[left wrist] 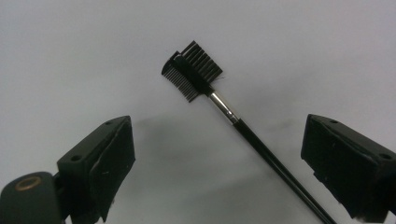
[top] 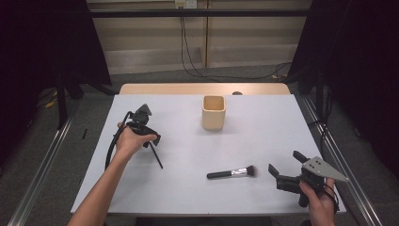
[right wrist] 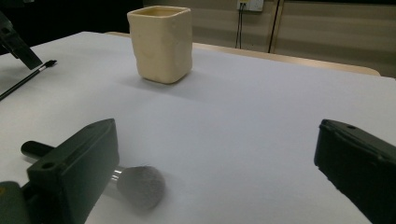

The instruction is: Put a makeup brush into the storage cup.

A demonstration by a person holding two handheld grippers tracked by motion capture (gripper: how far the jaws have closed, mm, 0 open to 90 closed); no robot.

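White table [top: 188, 188]; comb-brush [left wrist: 196, 72] between left tongs [left wrist: 217, 158].

Cups: one cream cup [top: 213, 112] on the table [top: 263, 127].
Brushes: two, one powder brush [top: 232, 173] and one thin comb brush [left wrist: 219, 100].
Grippers: two, left gripper [top: 149, 141] and right gripper [top: 285, 162].
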